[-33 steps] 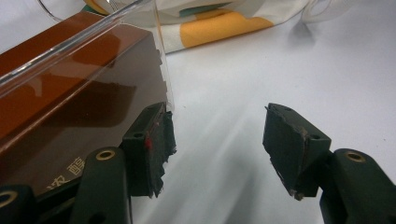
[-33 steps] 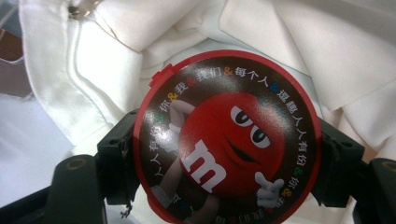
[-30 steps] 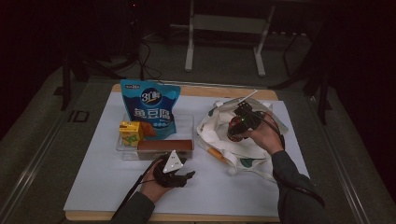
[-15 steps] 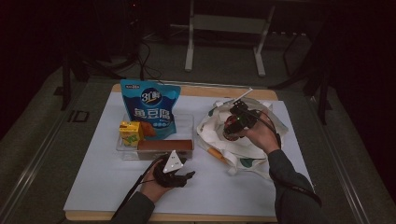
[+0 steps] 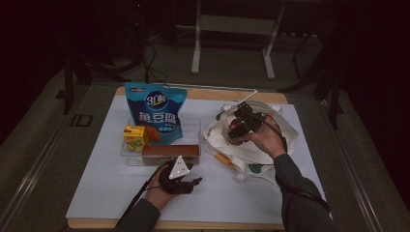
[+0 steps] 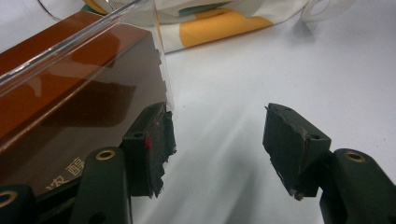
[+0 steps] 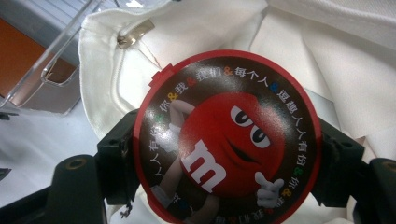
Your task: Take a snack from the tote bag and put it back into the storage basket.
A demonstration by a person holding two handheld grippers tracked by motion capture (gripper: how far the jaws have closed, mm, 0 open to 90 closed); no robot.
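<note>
dim floor and metal stand legs fill the top of the high view; below them a white table (image 5: 116,193) takes the lower half of the frame. right of centre lies a cream tote bag (image 5: 256,157) with orange and green print. the right gripper (image 5: 240,126) hangs over the bag's upper part, and in the right gripper view its jaws are clamped on either side of a round red-rimmed candy tin (image 7: 227,140), which fills the centre of that frame with the bag's cloth behind it. left of centre sits a clear tray (image 5: 193,126) holding a blue snack pouch (image 5: 155,112), a yellow juice carton (image 5: 135,137) and a long brown box (image 5: 170,150) along its near wall. the left gripper (image 5: 193,182) rests on the table at lower centre, just below the tray; in the left gripper view its jaws stand spread with nothing between them, the left-hand pad close to the tray's corner beside the brown box.
</note>
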